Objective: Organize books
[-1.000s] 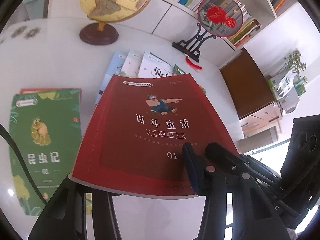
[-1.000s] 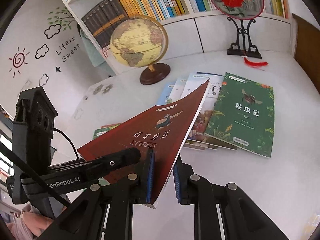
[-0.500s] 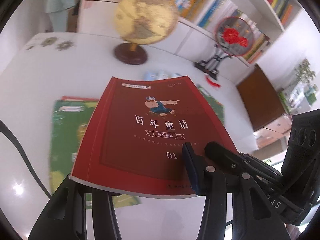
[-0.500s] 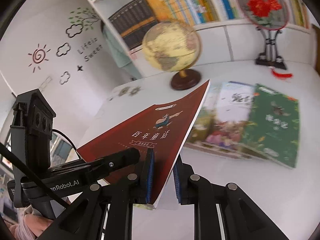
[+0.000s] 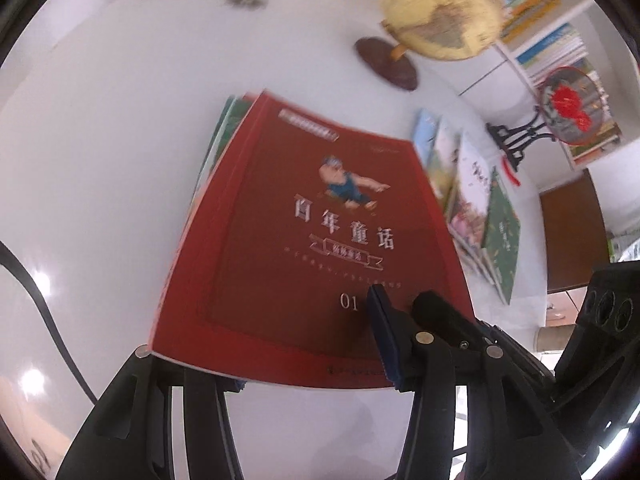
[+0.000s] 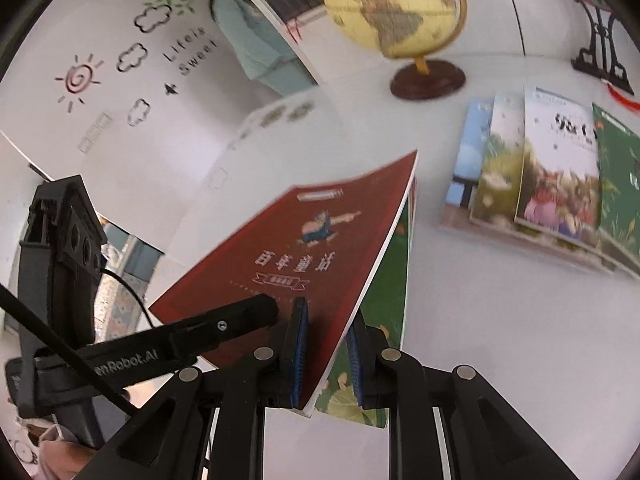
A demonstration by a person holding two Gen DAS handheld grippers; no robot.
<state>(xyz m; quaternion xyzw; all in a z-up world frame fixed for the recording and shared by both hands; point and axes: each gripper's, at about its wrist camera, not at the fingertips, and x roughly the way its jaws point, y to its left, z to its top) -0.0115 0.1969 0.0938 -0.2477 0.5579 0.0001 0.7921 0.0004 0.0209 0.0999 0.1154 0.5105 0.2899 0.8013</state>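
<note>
Red book pinched in right tongs; left tongs opening at its near edge. Lower flat, square onto green book.

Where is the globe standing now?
In the right wrist view the globe stands on the white table at the top, behind the fanned row of books.
</note>
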